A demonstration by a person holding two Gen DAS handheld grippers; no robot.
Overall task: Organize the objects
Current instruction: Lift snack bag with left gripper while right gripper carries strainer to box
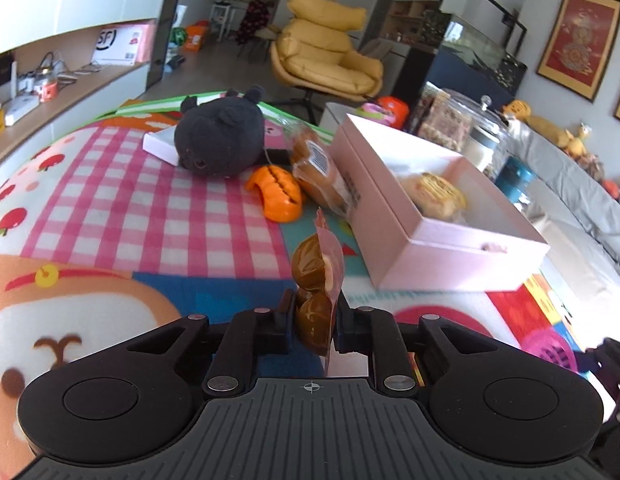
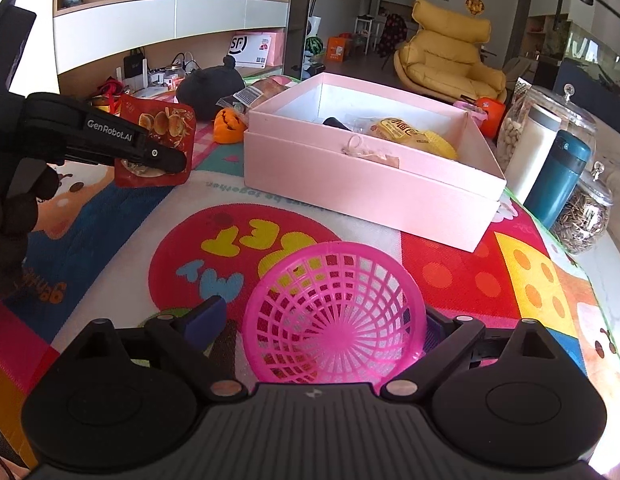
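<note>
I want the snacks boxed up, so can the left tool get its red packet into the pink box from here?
Probably yes. The left tool grips the red snack packet above the mat, and the pink box sits open-topped just beyond it, nothing between them.

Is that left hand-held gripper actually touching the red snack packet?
Touching. In the left wrist view the left hand-held gripper has both fingers pressed against the snack packet; the right wrist view shows the packet lifted off the mat.
</note>
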